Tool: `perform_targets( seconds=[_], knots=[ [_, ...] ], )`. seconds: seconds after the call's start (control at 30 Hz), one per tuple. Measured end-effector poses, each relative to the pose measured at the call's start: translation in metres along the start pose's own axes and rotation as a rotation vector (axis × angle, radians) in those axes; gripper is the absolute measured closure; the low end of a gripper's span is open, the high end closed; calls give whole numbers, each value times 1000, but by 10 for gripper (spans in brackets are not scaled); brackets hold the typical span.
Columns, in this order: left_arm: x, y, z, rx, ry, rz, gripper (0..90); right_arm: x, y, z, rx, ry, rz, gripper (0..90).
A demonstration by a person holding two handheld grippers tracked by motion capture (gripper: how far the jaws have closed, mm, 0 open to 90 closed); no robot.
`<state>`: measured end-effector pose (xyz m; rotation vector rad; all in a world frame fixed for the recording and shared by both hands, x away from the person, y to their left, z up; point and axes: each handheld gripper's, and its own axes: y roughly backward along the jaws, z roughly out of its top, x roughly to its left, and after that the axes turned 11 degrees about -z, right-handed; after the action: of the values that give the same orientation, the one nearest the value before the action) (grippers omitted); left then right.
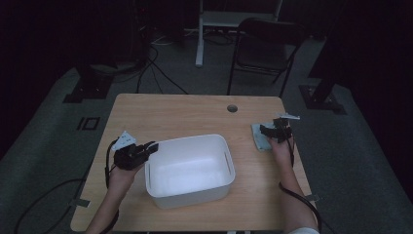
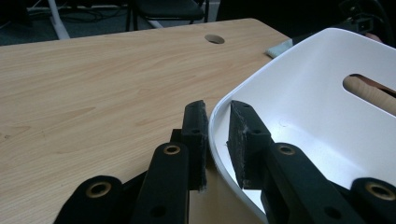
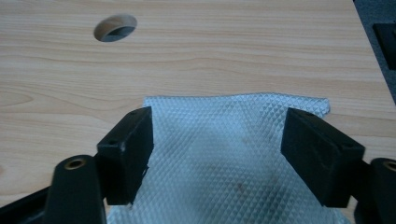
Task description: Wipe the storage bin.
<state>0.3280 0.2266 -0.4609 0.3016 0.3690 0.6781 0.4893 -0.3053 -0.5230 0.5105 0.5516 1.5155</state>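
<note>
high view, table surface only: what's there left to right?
left gripper, clamped on the tub's left rim → white tub → cable hole → grey cloth → right gripper, jaws open over the cloth's right part.

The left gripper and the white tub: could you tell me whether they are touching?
Touching. The left gripper view shows the left gripper clamped on the tub rim, one pad outside the wall and one inside.
</note>
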Motion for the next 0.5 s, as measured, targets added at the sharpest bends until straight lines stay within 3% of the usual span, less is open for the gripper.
perform_targets(
  seconds=[0.23,0.37,0.4,0.5],
  knots=[
    [0,0,0,1,-3,3,772,1,-14,-3,49,7,-48,199],
    [0,0,0,0,-2,2,771,5,-20,-8,68,41,-112,200],
    [0,0,0,0,-2,3,771,5,-21,-9,77,45,-116,244],
    [0,0,0,1,-3,3,772,4,-22,-10,83,30,-104,236]
  ],
)
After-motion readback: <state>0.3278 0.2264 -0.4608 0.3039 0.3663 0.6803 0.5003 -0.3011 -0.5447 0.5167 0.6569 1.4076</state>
